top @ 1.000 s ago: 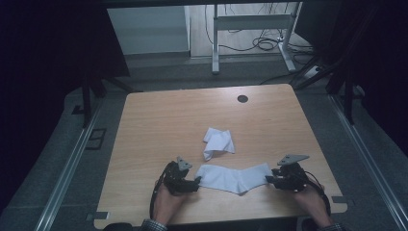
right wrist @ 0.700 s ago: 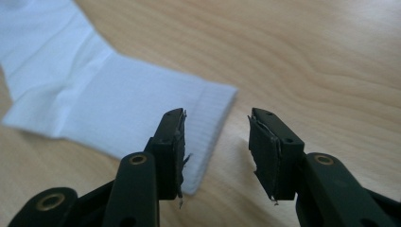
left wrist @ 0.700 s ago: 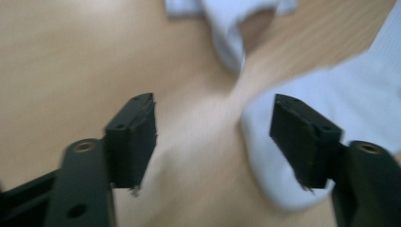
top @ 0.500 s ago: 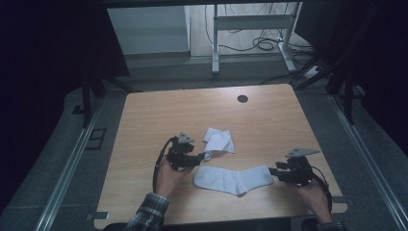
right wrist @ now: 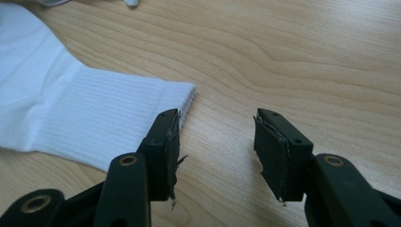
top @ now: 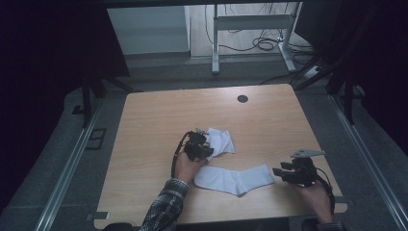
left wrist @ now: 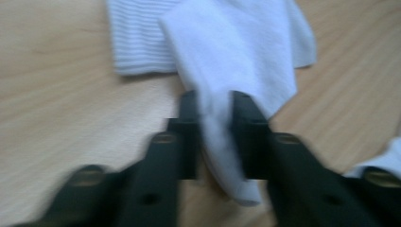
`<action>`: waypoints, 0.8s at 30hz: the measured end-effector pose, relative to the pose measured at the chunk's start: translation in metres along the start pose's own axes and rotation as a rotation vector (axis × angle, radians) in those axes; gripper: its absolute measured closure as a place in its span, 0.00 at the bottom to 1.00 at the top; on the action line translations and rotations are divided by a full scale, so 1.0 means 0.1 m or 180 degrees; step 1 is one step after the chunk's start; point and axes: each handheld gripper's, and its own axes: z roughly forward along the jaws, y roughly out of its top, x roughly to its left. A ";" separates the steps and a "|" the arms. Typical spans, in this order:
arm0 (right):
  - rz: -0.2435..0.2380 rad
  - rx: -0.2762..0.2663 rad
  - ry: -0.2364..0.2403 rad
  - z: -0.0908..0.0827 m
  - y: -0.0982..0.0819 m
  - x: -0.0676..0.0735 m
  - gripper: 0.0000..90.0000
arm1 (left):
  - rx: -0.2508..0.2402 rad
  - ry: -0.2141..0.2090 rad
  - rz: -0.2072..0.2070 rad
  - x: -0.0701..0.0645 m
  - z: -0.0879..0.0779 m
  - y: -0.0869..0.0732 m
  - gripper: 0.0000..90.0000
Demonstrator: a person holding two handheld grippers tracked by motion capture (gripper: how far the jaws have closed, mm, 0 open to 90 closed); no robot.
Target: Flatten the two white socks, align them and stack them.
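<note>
White cotton, two socks on the wooden surface. The flat sock lies stretched at about 6 o'clock on the surface, cuff end pointing to 3 o'clock. The crumpled sock sits just past it toward 12 o'clock, near centre. Change over the last second: the left tongs, which earlier stood at the flat sock's left end, have left it, travelled up to the crumpled sock, and their jaws have just been closing. In the left gripper view the jaws now pinch a fold of the crumpled sock between them, with its ribbed cuff spread on the wood beyond. Left tongs: closed on that fabric. The right tongs rest at 3 o'clock of the flat sock's cuff, slightly drawn back from it. Their jaws have just been opening, and in the right gripper view the right tongs stand apart with bare wood between them, the cuff just beside the left jaw and not gripped. Reading: the flat sock is laid out and released. Work has likely shifted to the second sock, probably to lift and spread it alongside or on top for pairing. The pinch looks to hold one fold only, so the cloth may unfurl unevenly when raised.
</note>
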 end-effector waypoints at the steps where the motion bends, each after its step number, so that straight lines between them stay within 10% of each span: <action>1: -0.0004 0.0007 -0.0007 0.00 0.00 0.00 0.56 | -0.0050 -0.0043 -0.0018 -0.01 -0.03 0.02 0.96; 13: -0.0003 0.0025 -0.0046 0.01 -0.04 -0.03 0.56 | -0.0564 -0.0319 0.0200 -0.48 -0.42 0.78 0.96; 19: 0.0010 0.0020 -0.0037 0.00 -0.05 -0.06 0.57 | -0.0758 -0.0394 0.0530 -0.84 -0.72 1.16 0.96; 24: 0.0041 0.0022 -0.0040 0.00 -0.05 -0.06 0.56 | -0.0697 -0.0022 0.0680 -0.86 -0.94 1.17 0.96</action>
